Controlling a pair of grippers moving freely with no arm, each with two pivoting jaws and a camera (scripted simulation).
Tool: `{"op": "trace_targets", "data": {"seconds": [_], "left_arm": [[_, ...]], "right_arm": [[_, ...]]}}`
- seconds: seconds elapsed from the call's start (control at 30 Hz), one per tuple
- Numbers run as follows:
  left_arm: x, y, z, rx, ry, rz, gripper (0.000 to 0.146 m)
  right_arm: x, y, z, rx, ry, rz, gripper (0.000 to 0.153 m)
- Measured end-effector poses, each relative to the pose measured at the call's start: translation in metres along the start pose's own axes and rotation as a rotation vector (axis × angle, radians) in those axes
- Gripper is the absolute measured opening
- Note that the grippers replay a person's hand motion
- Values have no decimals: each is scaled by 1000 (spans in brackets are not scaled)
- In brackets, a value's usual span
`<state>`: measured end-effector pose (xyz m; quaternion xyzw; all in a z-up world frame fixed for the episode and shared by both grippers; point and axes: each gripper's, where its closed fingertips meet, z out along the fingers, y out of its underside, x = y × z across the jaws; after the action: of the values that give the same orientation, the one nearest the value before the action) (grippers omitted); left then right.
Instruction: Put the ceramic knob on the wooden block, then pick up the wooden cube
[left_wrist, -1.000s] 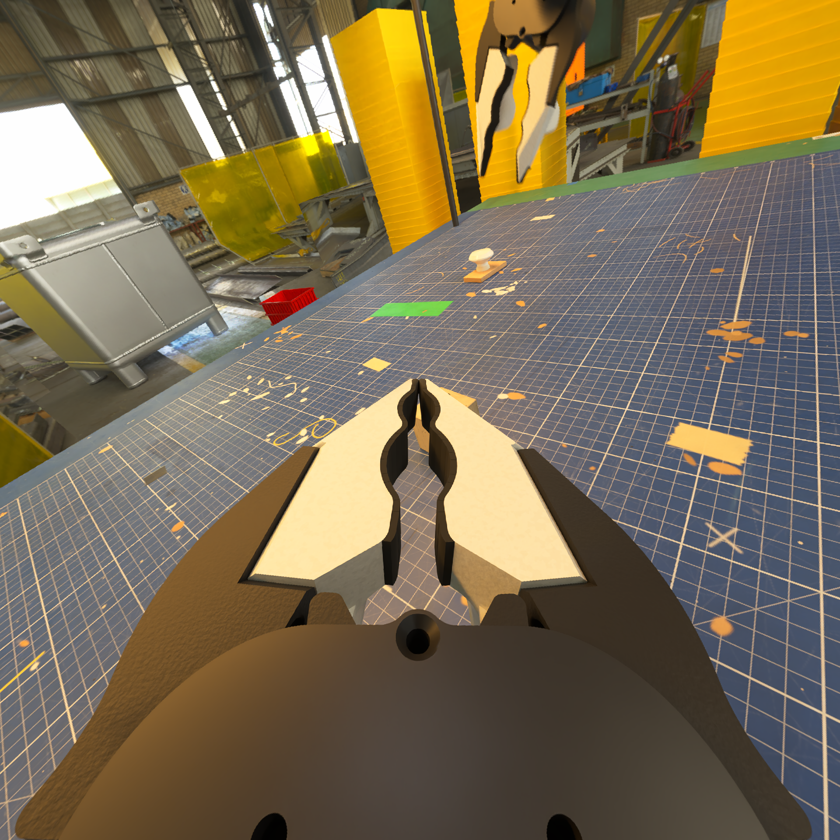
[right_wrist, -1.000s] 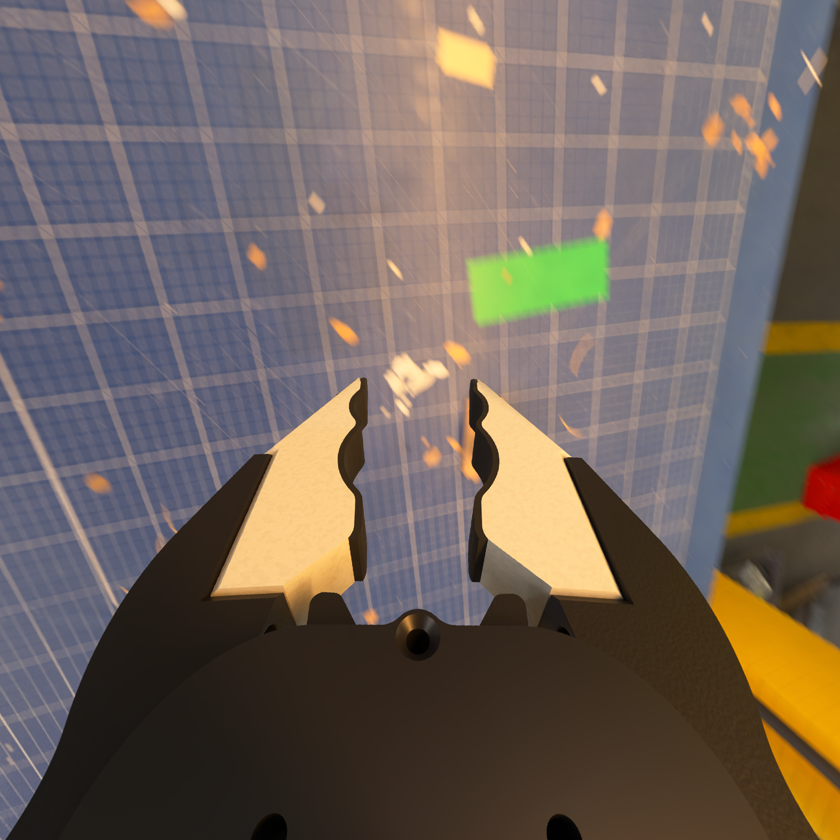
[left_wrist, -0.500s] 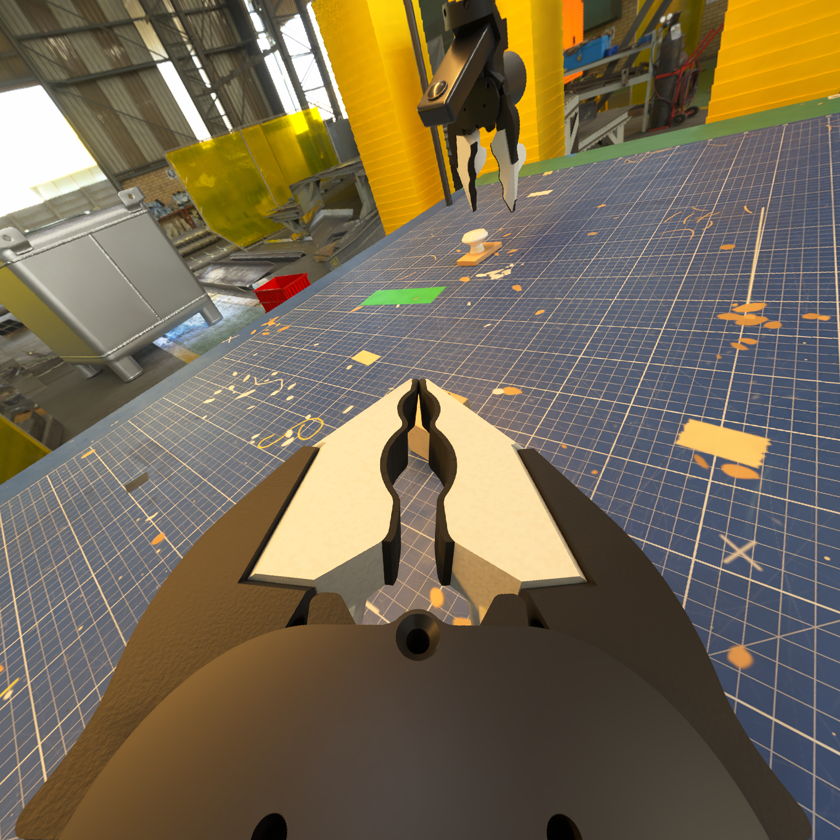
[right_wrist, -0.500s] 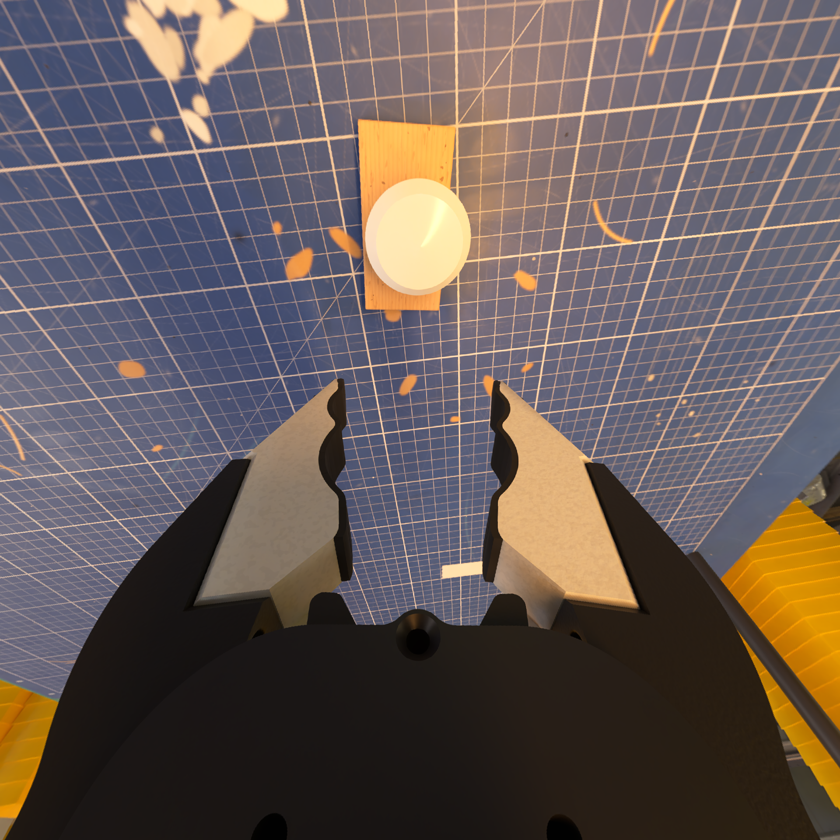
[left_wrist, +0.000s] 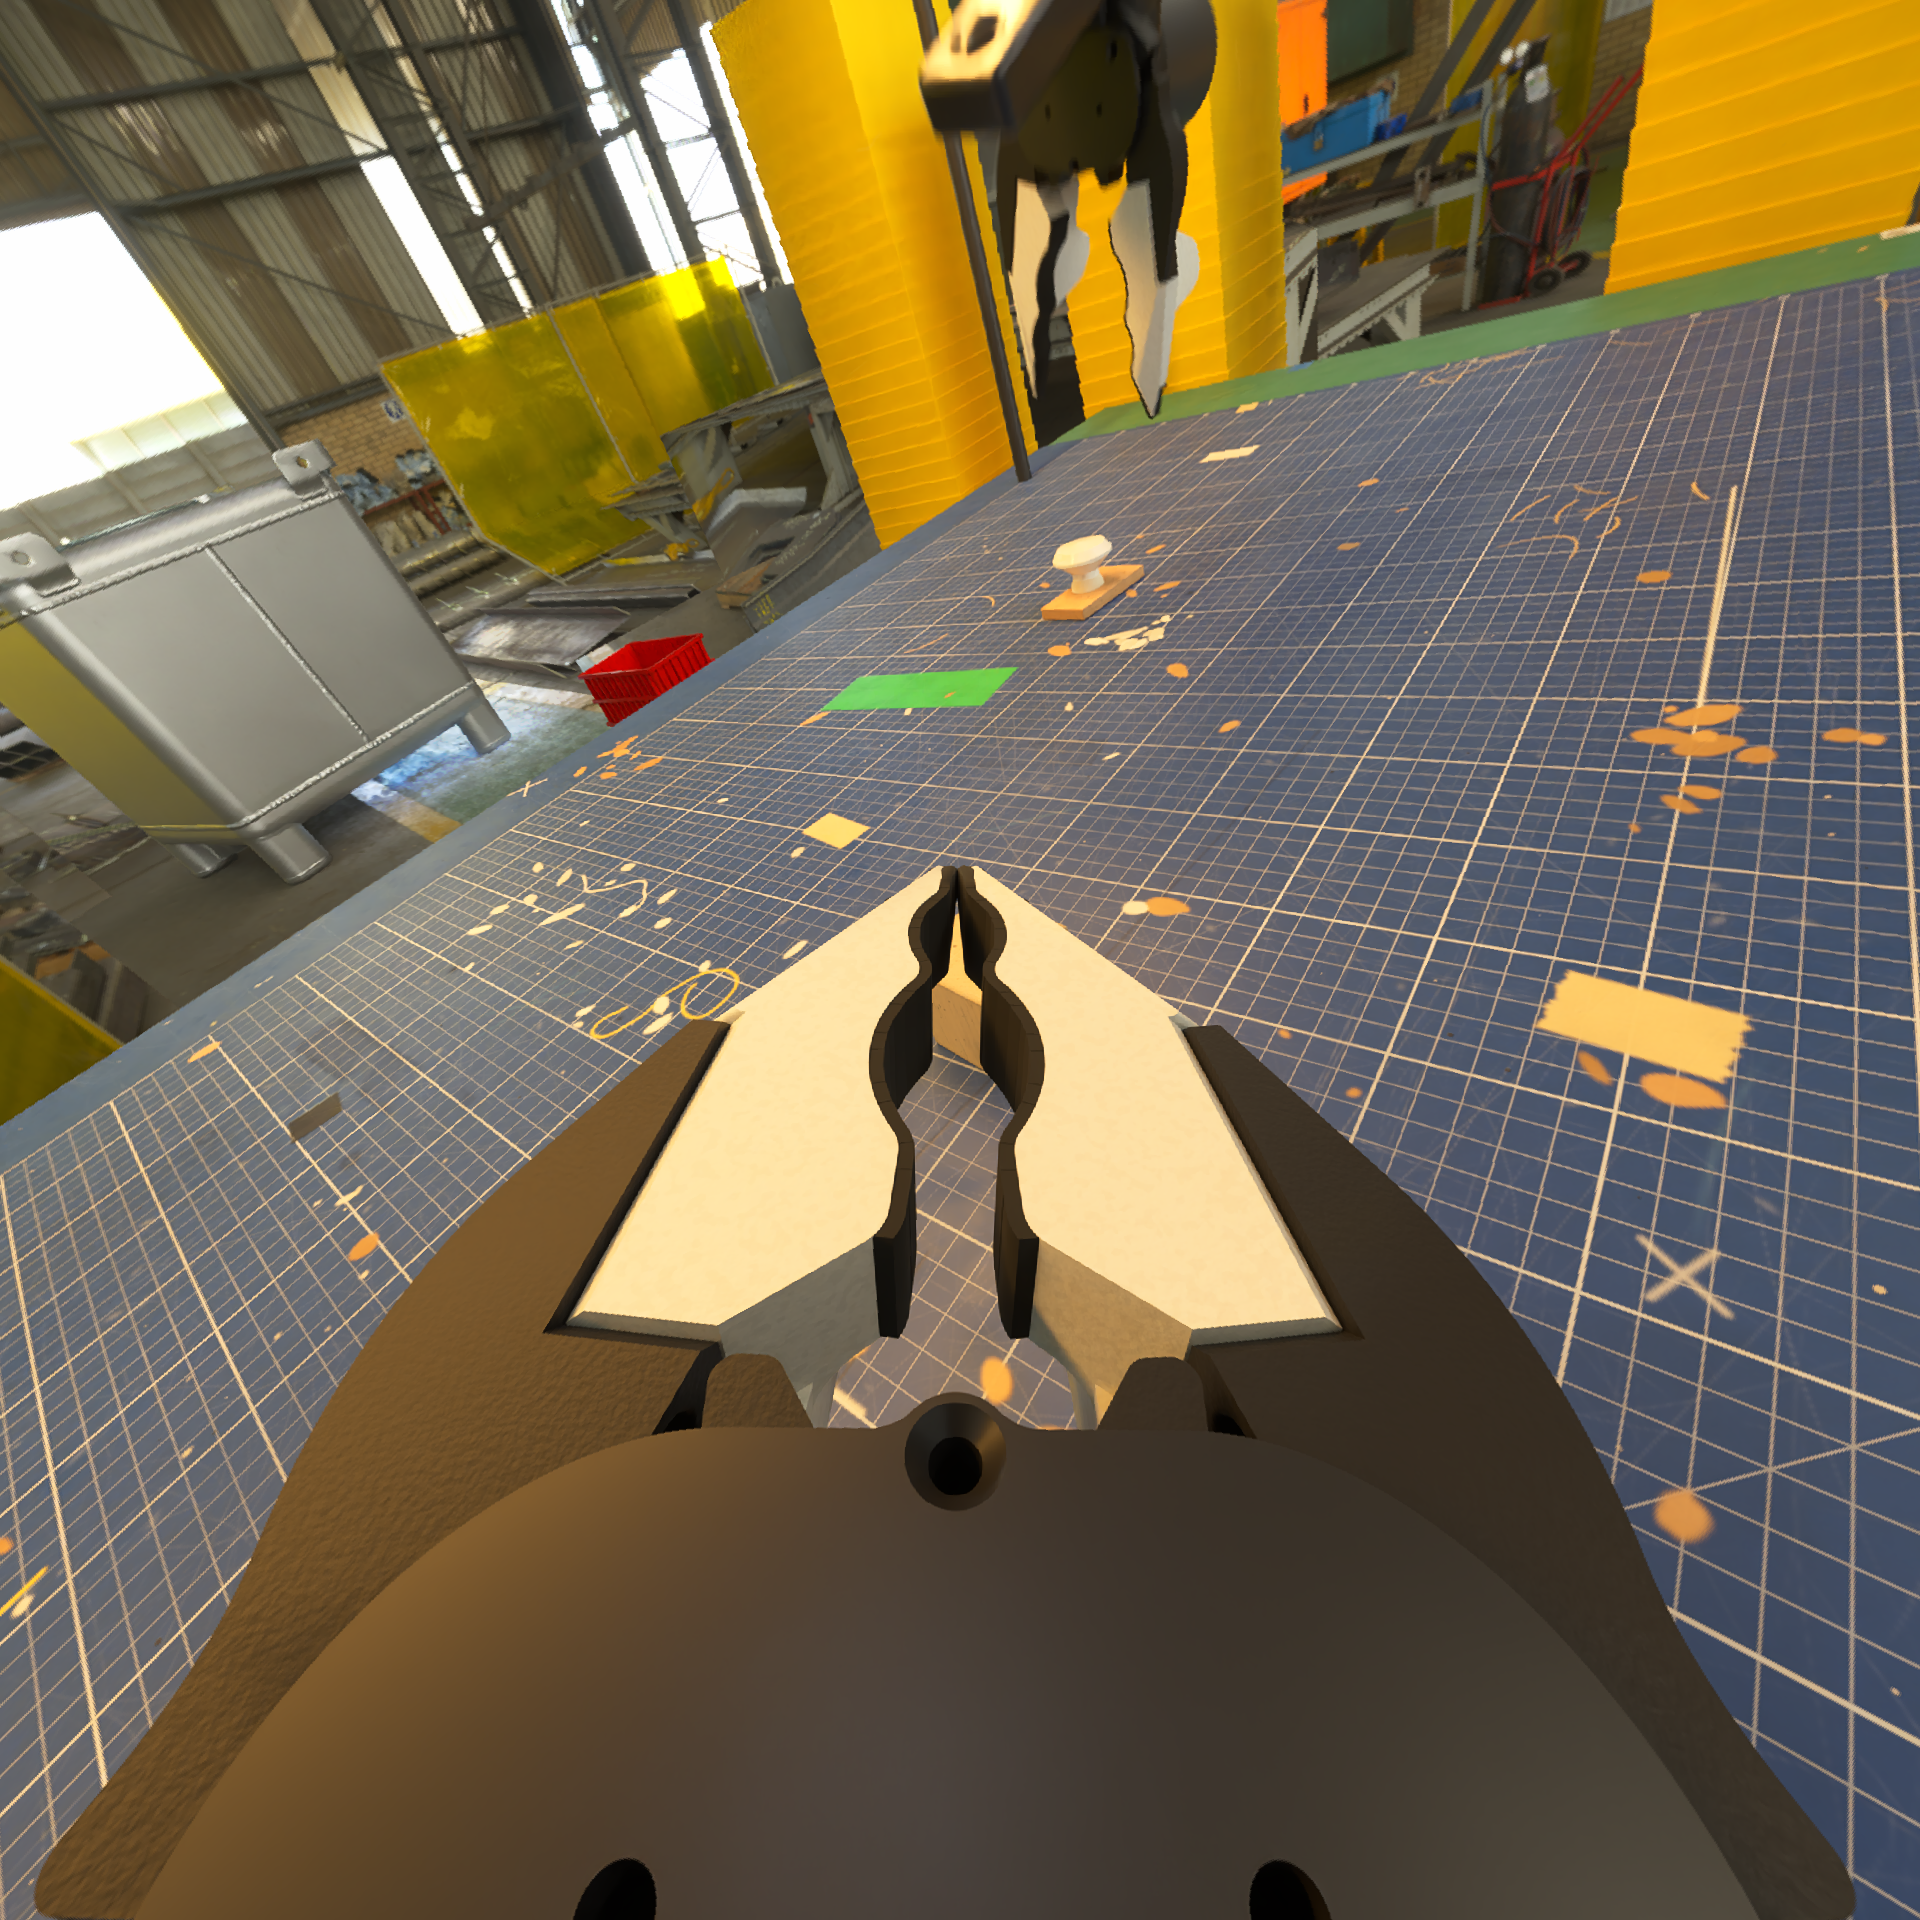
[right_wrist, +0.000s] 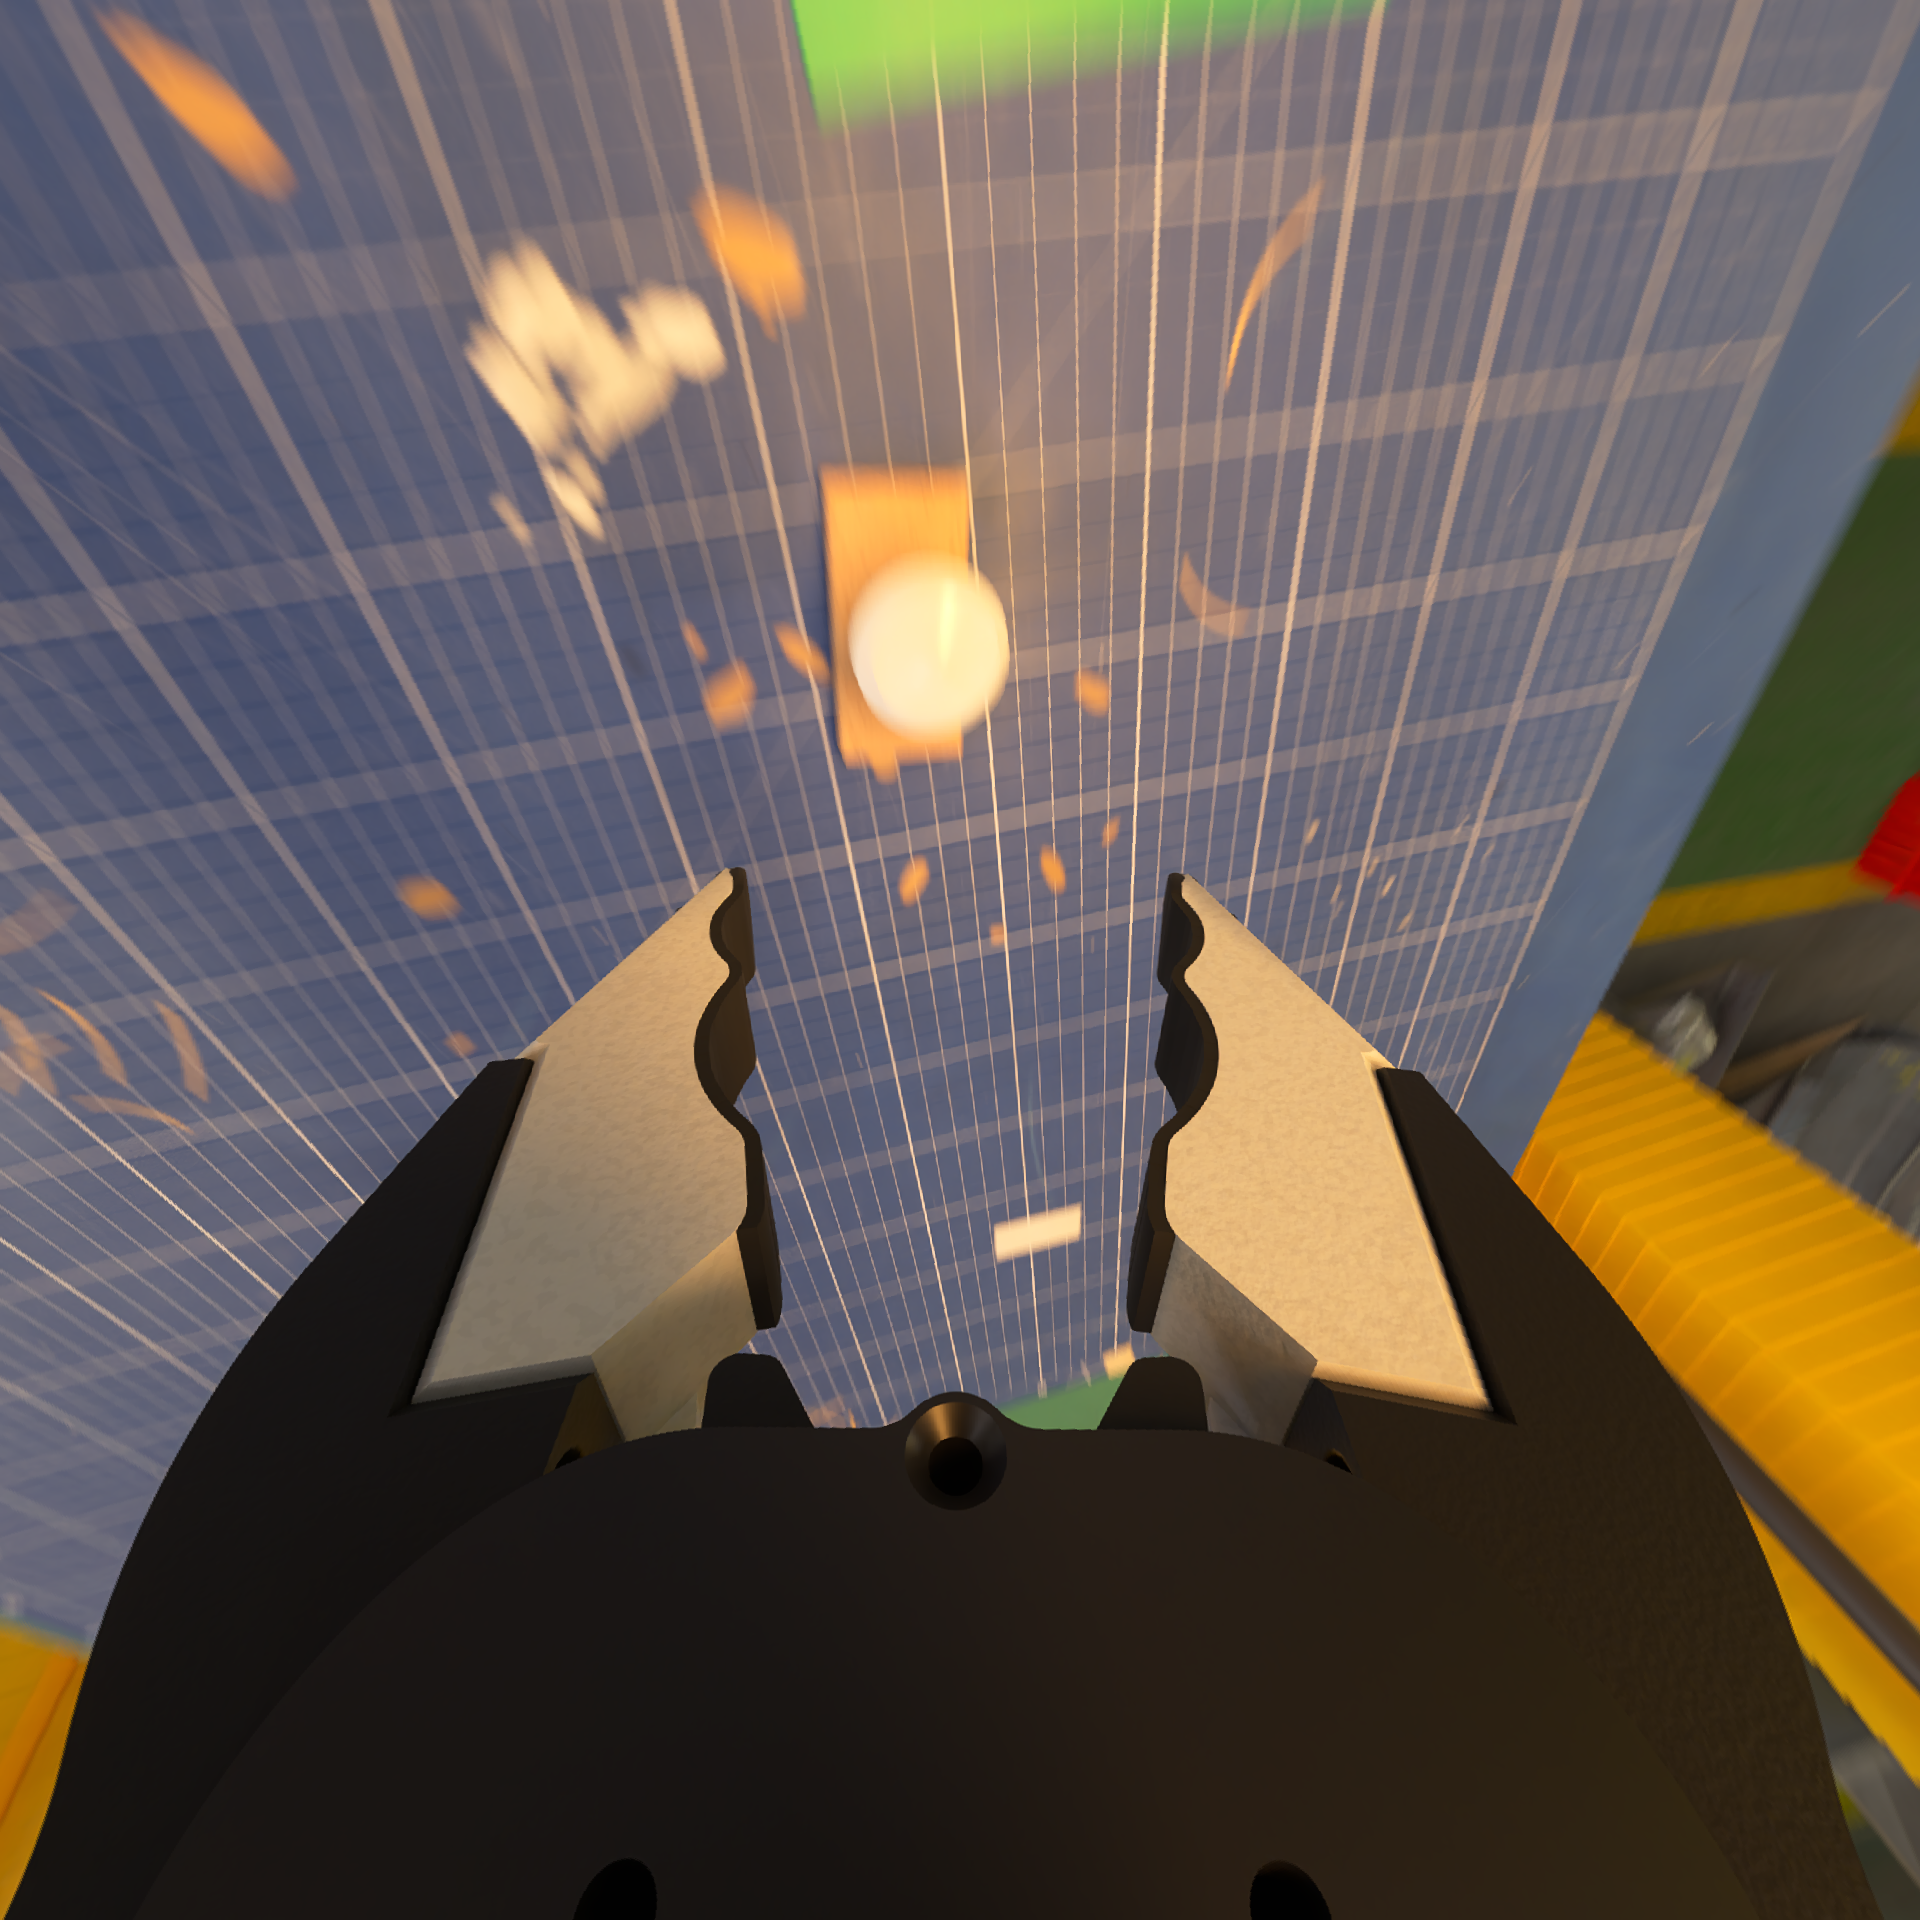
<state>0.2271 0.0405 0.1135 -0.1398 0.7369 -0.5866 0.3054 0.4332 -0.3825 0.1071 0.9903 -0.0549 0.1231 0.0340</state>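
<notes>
The white ceramic knob (left_wrist: 1081, 562) stands on the flat wooden block (left_wrist: 1093, 600) far ahead on the blue grid mat. In the right wrist view, which is blurred, the knob (right_wrist: 928, 644) sits on the near end of the block (right_wrist: 891, 517). My right gripper (right_wrist: 956, 894) is open and empty, well above them; it also shows in the left wrist view (left_wrist: 1091, 379), hanging high over the knob. My left gripper (left_wrist: 956, 878) is shut, tips together. The wooden cube (left_wrist: 956, 1023) shows through the gap between its fingers, on the mat under them.
A green patch (left_wrist: 920, 689) lies on the mat before the block. The mat's left edge (left_wrist: 727, 665) drops off to a red crate (left_wrist: 644, 675) and a grey metal bin (left_wrist: 239, 675). A yellow pillar (left_wrist: 862, 260) and a thin pole (left_wrist: 987, 312) stand at the far edge.
The right gripper has pulled up and back from the knob on the block, still open, and its view is now blurred. The left gripper stays shut and has barely moved.
</notes>
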Motion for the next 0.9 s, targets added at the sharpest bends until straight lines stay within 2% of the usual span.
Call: {"op": "trace_targets", "data": {"seconds": [0.1, 0.2, 0.33, 0.43, 0.5, 0.57, 0.63, 0.7, 0.73, 0.8, 0.9], "left_arm": [[1, -4, -1, 16, 1, -14, 0], [1, -6, -4, 25, -25, -27, 0], [-3, -10, -16, 59, -71, -71, 0], [-2, -9, -24, 69, -72, -82, 0], [-3, -10, -27, 57, -77, -40, 0], [-5, -10, -30, 56, -78, -34, 0], [-6, -10, -31, 72, -73, -65, 0], [-6, -10, -32, 81, -66, -73, 0], [-6, -9, -32, 74, -67, -64, 0], [-7, -8, -33, 62, -72, -50, 0], [-8, -7, -33, 65, -76, -58, 0]], "right_arm": [[-30, -85, -51, 261, 60, -7, 74], [-87, -176, -75, 478, 18, -21, 76], [-163, -277, -63, 671, -119, -8, 85], [-193, -322, -30, 679, -160, 61, 94], [-205, -343, -11, 672, -195, 110, 103], [-208, -357, 3, 652, -172, 143, 99], [-209, -364, 17, 602, -140, 143, 90], [-212, -368, 23, 579, -140, 98, 66], [-213, -368, 21, 584, -152, 72, 47], [-204, -359, 6, 620, -155, 30, 45], [-160, -311, -35, 695, -110, 19, 45]]}}
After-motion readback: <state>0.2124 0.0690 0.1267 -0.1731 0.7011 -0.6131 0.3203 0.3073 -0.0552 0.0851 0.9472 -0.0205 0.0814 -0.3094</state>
